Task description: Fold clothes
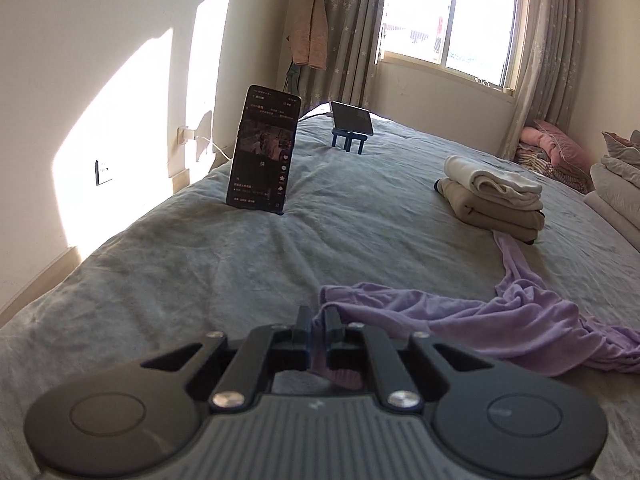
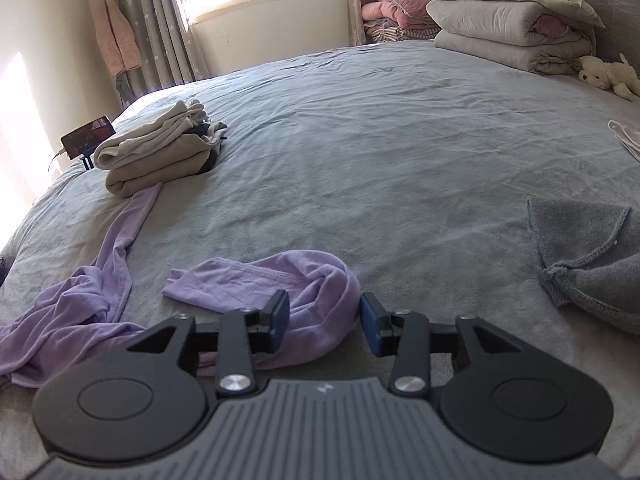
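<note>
Left wrist: two phones [image 1: 262, 150], upright.

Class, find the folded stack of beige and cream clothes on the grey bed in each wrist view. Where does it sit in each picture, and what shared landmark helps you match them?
Left wrist view: the folded stack of beige and cream clothes lies at the right, mid-height.
Right wrist view: the stack lies at the upper left.
Shared landmark: the lilac garment's long strip runs up to the stack's base in both.
</note>
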### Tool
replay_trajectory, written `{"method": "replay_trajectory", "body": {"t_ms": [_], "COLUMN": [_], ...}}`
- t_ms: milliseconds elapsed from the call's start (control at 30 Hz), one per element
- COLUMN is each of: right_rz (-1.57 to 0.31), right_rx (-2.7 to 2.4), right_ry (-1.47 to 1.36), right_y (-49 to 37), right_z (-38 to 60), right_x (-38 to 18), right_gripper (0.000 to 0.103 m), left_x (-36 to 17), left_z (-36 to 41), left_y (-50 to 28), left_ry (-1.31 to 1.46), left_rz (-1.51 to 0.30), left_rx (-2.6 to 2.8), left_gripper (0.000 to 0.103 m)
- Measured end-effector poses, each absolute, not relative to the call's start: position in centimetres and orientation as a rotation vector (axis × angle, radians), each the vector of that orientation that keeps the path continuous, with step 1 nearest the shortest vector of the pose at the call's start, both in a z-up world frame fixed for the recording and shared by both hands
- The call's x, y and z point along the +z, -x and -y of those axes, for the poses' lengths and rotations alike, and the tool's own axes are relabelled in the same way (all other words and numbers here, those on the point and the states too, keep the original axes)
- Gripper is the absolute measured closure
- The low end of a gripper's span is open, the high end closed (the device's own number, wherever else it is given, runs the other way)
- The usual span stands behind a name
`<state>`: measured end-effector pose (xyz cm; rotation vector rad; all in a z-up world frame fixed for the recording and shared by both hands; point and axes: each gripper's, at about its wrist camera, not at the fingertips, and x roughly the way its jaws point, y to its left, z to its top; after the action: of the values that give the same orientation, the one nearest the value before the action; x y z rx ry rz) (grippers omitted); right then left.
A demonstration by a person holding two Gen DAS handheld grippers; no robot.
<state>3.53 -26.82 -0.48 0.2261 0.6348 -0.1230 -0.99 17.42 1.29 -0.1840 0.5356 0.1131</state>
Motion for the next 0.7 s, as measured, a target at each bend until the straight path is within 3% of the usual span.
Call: {"method": "replay_trajectory", "body": {"t_ms": [533, 633, 700], "right_rz": [-0.594, -0.597, -0.598], "right_rx": [0.342, 0.395, 0.415], "right_ry": [-0.022, 0.022, 0.037], "right_y": [-3.2, -3.4, -3.6], "right_z": [16.9, 15.8, 15.3], "right_x": [-0.4, -0.9, -1.3], "right_gripper": [0.036, 0.036, 0.042], "left_x": [4.0, 4.4, 4.7], "left_z": [-15.5, -15.5, -15.4], "left_y": [-4.9, -7.5, -9.3], "left_ry": [0.128, 0.118, 0.116], "left_rz": [-0.472, -0.483, -0.489], "left_rx": [0.133, 0.129, 0.122], "left_gripper": [0.098, 0.103, 0.103]}}
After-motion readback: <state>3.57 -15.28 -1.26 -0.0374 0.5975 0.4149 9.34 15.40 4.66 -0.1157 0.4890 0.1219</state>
